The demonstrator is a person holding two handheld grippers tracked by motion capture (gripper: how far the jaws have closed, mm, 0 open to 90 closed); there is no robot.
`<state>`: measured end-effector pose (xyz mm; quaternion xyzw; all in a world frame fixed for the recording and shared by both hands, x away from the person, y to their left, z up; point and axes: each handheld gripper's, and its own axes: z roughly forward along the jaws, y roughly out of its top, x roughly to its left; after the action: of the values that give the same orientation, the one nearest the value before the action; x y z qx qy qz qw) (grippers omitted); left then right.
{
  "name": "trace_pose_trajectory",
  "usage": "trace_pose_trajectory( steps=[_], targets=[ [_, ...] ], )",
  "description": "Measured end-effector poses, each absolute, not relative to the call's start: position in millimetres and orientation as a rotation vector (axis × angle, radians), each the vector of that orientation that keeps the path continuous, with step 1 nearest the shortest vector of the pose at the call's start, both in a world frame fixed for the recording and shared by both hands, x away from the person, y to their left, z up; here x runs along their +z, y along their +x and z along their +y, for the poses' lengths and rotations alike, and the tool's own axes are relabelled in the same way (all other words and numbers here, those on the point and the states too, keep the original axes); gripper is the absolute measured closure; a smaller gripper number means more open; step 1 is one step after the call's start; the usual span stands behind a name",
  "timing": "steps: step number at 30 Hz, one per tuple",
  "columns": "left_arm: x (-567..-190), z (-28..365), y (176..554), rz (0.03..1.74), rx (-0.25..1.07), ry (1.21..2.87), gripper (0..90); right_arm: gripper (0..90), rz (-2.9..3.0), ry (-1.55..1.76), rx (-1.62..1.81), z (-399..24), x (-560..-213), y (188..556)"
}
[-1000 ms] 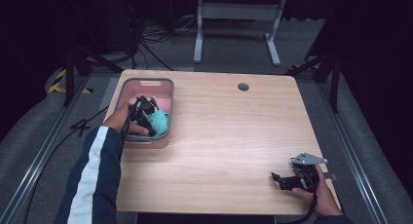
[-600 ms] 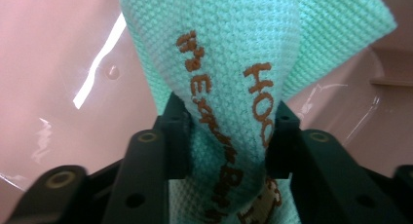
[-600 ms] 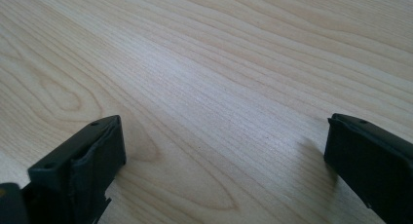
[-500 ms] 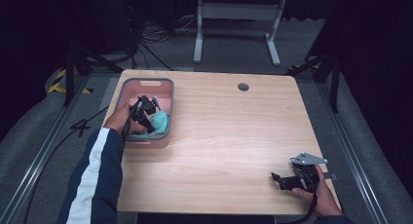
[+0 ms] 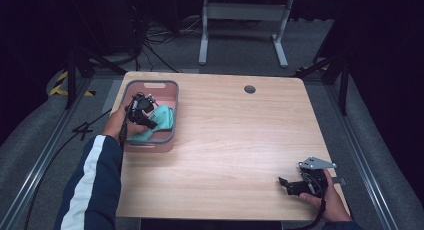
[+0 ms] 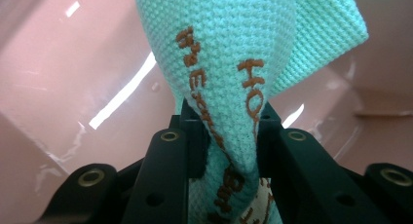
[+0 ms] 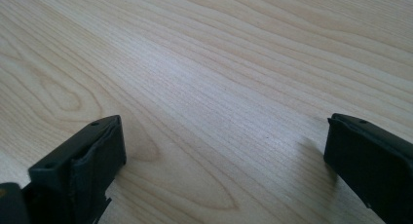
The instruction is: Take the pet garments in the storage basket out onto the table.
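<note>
A teal woven cloth [image 5: 163,118] with orange lettering lies in a pink plastic bin [image 5: 150,146] at the table's left. My left gripper [image 5: 151,123] reaches into the bin. Its jaws have just been closing, and in the left gripper view it [image 6: 226,124] is shut on a bunched fold of the cloth [image 6: 234,39], which hangs lifted off the bin floor. My right gripper [image 5: 284,185] rests low at the front right of the table. Seen from its own view, it [image 7: 224,136] stands open over bare wood with nothing between its fingers.
The wooden table [image 5: 240,140] has a round cable hole [image 5: 249,89] near its far edge. A grey metal stand [image 5: 240,12] and loose cables sit on the dark floor behind it. Rails run along both sides of the table.
My left gripper has risen a little inside the bin, pulling the teal cloth up with it. The right hand has stayed in place.
</note>
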<state>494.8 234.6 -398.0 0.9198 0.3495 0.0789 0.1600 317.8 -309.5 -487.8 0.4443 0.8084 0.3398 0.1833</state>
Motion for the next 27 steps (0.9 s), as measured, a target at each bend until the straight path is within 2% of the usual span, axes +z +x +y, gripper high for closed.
trace_pose_trajectory(
  steps=[10, 27],
  targets=[
    [-366, 247, 469, 0.955, 0.358, 2.408, 75.4, 1.8, 2.280, 1.254, 0.959, -310, -488, 318],
    [-329, 245, 437, 0.845, 0.482, 2.274, 75.5, 1.8, 2.279, 1.255, 0.958, -310, -488, 318]
  ],
)
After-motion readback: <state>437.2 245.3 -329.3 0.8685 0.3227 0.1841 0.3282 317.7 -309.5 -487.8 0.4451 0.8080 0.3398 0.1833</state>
